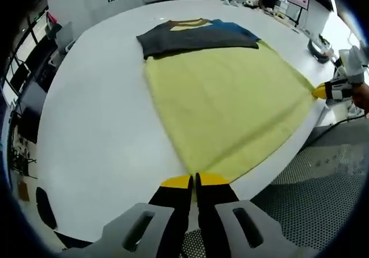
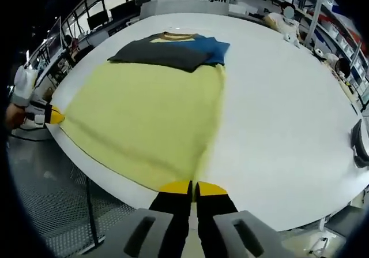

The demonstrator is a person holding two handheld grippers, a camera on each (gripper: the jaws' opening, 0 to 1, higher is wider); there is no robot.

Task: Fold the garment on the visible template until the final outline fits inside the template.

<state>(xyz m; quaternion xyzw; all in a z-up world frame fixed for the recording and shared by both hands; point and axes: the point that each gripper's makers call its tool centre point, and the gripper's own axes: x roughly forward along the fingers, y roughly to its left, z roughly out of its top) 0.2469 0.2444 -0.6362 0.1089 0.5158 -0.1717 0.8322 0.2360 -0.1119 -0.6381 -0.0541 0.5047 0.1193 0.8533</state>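
Pinching the near hem at both corners, the two grippers hold a yellow garment (image 1: 225, 102) spread flat on the white desk (image 1: 104, 131). In the left gripper view the left gripper (image 1: 194, 182) has its jaws pressed together on the hem corner directly at their tips; the right gripper (image 1: 320, 90) is seen off to the right, closed on the opposite corner. The right gripper view mirrors this — own jaws shut on cloth, the other gripper at far left.

Beyond the jaws, at the garment's far end, a dark grey and blue panel (image 2: 170, 50) lies across the cloth; whether it is the template or part of the garment cannot be told.

For a clean fold, both corners should be lifted together and level, the hem kept taut between them, and carried straight forward — edges aligned before release, so no skew results.
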